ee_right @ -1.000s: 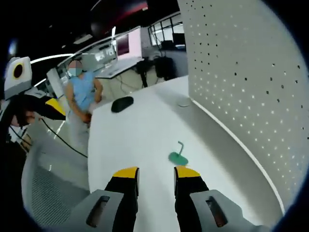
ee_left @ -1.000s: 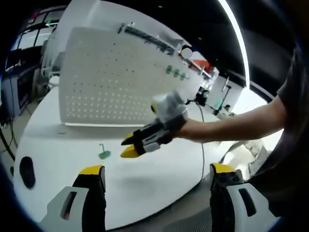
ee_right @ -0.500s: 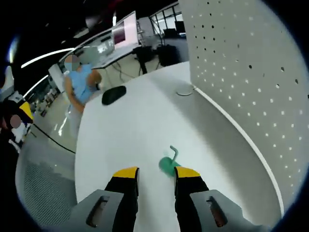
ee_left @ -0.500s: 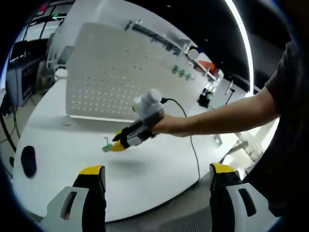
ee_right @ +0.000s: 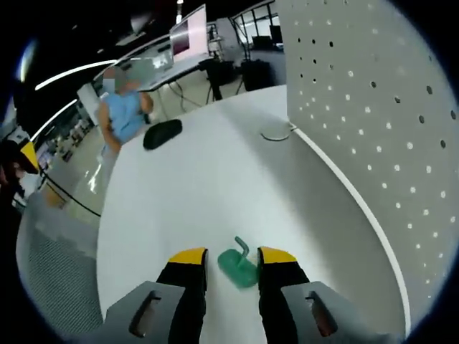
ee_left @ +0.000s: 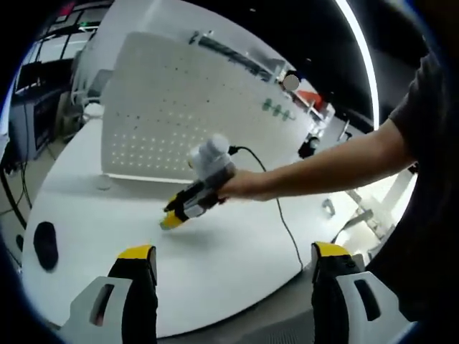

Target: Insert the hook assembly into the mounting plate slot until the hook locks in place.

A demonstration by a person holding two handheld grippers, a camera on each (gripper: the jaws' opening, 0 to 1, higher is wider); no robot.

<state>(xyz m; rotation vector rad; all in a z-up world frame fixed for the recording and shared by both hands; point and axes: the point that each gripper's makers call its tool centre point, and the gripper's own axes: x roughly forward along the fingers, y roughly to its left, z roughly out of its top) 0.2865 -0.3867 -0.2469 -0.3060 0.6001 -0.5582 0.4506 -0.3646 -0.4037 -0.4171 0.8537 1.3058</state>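
Observation:
The green hook assembly (ee_right: 238, 266) lies on the white table (ee_right: 215, 193), its thin hook arm pointing up. It sits between the yellow-tipped jaws of my right gripper (ee_right: 232, 258), which is open with a jaw on each side. In the left gripper view, the right gripper (ee_left: 172, 218) reaches down to the table in a person's hand, and its tips cover the hook. The white perforated mounting plate (ee_right: 373, 107) stands upright just right of the hook and also shows as the mounting plate (ee_left: 179, 115) behind the right gripper. My left gripper (ee_left: 233, 254) hangs wide open over the table's near edge, holding nothing.
A black mouse (ee_right: 161, 133) and a small round disc (ee_right: 275, 134) lie farther along the table. The mouse (ee_left: 44, 244) is far left in the left gripper view. Green hooks (ee_left: 276, 109) hang on the plate's far end. A person in blue (ee_right: 125, 107) stands beyond the table.
My right gripper has moved forward and down, so the hook now sits between its jaws instead of ahead of them. The left gripper has stayed open and nearly still.

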